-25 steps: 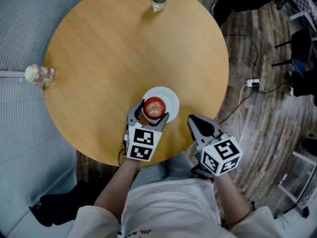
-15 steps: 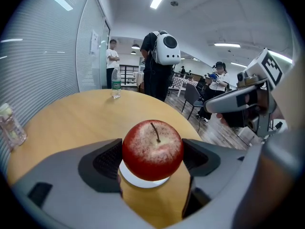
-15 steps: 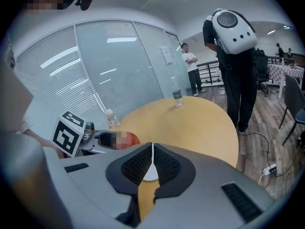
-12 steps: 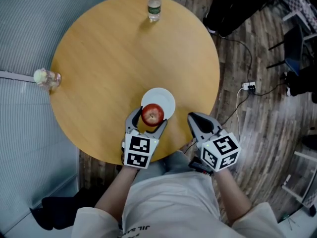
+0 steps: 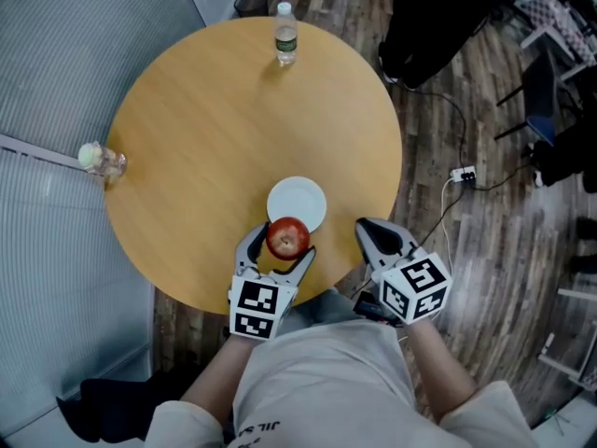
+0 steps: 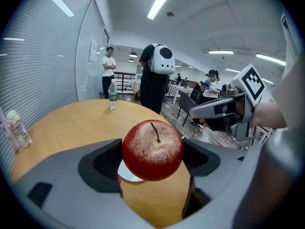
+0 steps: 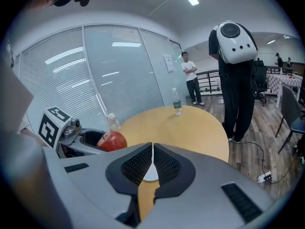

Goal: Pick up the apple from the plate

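A red apple (image 5: pixel 288 238) (image 6: pixel 153 150) (image 7: pixel 112 140) hangs in the air, clamped between the two jaws of my left gripper (image 5: pixel 277 246) (image 6: pixel 152 157), stem up. It is lifted clear of the white plate (image 5: pixel 297 203) (image 6: pixel 127 173), which lies bare on the round wooden table (image 5: pixel 215 129) just beyond it. My right gripper (image 5: pixel 371 233) (image 7: pixel 152 163) is shut with nothing in it, held off the table's near right edge, beside the left one.
A water bottle (image 5: pixel 284 34) (image 6: pixel 112 95) (image 7: pixel 177 102) stands at the table's far edge. A small clear bottle with a pale top (image 5: pixel 101 161) (image 6: pixel 17 127) sits at the left edge. A person with a white backpack (image 6: pixel 158 73) stands past the table. A power strip (image 5: pixel 464 173) lies on the floor.
My left gripper has drawn the apple up and back toward me, off the plate, which now shows bare. The right gripper has stayed where it was.
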`<state>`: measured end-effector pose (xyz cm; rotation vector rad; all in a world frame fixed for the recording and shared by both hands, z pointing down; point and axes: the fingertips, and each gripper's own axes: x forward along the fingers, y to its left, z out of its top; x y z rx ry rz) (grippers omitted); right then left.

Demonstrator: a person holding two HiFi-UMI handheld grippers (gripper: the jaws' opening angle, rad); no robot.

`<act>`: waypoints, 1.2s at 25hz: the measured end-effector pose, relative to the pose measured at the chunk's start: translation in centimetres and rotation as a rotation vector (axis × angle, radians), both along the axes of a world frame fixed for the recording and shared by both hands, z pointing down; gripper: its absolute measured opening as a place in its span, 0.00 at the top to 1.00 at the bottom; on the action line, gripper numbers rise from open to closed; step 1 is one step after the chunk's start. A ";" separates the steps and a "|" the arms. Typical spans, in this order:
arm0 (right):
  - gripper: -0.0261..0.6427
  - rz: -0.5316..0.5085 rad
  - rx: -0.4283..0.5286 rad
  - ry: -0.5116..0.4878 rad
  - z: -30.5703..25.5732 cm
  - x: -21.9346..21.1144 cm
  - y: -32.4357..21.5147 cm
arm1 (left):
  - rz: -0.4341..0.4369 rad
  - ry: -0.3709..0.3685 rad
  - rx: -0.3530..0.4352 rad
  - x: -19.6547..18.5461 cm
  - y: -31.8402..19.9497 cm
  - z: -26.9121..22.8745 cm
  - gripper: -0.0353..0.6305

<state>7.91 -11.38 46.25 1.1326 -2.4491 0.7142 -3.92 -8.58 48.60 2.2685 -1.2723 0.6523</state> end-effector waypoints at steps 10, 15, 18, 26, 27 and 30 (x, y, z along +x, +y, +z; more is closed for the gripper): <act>0.91 -0.015 0.050 -0.010 -3.0 -0.6 1.2 | -0.038 0.041 0.036 -0.2 1.6 -3.0 0.36; 0.91 -0.017 0.071 -0.015 -3.9 -1.1 1.3 | -0.062 0.061 0.049 -0.7 1.6 -4.0 0.36; 0.91 -0.019 0.083 -0.019 -4.3 -1.4 1.5 | -0.069 0.066 0.064 -1.0 1.6 -4.6 0.36; 0.91 -0.033 0.097 -0.009 -4.8 -2.2 1.8 | -0.065 0.069 0.089 -1.3 1.4 -5.6 0.36; 0.91 -0.035 0.098 -0.004 -4.8 -2.3 1.9 | -0.064 0.070 0.088 -1.4 1.4 -5.6 0.36; 0.91 -0.041 0.095 -0.001 -4.6 -2.6 2.0 | -0.064 0.071 0.090 -1.5 1.5 -5.7 0.36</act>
